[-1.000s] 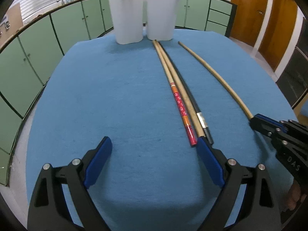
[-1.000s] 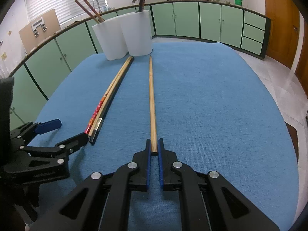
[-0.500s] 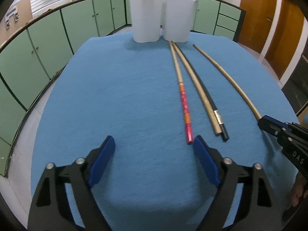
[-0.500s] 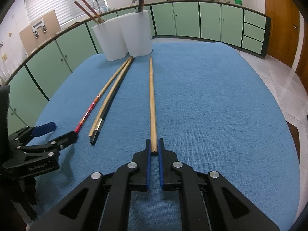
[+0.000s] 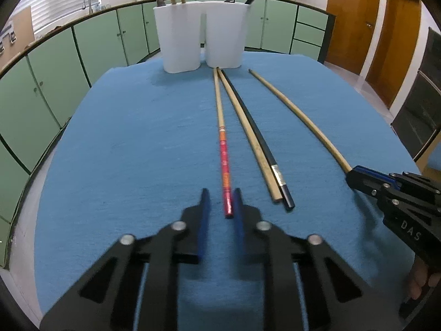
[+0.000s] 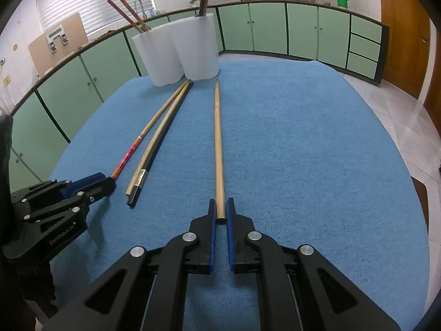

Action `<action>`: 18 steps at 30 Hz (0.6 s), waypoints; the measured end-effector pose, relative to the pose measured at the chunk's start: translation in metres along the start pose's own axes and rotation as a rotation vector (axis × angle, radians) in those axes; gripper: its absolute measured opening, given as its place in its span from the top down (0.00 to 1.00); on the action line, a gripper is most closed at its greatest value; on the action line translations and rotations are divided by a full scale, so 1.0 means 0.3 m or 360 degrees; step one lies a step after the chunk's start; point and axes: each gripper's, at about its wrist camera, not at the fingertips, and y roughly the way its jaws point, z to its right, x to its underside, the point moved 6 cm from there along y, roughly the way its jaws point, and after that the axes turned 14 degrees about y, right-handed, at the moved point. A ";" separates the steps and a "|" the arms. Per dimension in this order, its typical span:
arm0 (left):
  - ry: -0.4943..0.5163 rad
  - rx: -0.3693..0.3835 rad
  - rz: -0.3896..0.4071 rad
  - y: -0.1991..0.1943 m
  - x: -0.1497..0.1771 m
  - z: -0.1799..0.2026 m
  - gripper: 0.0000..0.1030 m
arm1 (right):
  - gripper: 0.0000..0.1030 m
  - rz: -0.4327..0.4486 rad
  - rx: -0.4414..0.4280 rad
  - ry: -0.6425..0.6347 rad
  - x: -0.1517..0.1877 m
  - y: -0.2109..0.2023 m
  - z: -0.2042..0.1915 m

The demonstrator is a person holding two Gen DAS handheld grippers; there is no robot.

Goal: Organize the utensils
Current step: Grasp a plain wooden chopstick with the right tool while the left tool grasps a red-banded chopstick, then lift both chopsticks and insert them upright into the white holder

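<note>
The left wrist view shows the left gripper at the lower centre of the frame. Its jaws are closing, and the near end of the red-patterned chopstick is between them. The pads look blurred, and a small gap is visible on each side of the stick, so I cannot say that they press on it. In the right wrist view, the right gripper is clamped on the near end of the plain wooden chopstick, which lies straight up the middle of the frame.

The risk, in my judgement, is a grip too close to the tip. A long thin stick held only at its end may turn or slip out when it is lifted. The red stick may also roll aside on the blue cloth before the pads meet it.

Just to the right of the red stick lie a second wooden chopstick and a black chopstick, touching each other; a wide sweep could disturb them. The two white holders stand at the upper centre, near the far edge of the cloth. The left half of the cloth is free, and the two grippers are well apart.
</note>
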 end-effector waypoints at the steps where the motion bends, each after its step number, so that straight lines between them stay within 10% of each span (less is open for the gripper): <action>1: 0.0005 -0.0006 0.0000 0.000 0.000 0.003 0.91 | 0.93 -0.0001 -0.0006 0.0006 0.000 0.000 0.003; 18: -0.0039 -0.0031 0.0072 -0.094 0.002 -0.038 0.95 | 0.94 0.0018 -0.0008 -0.0029 -0.001 -0.036 -0.006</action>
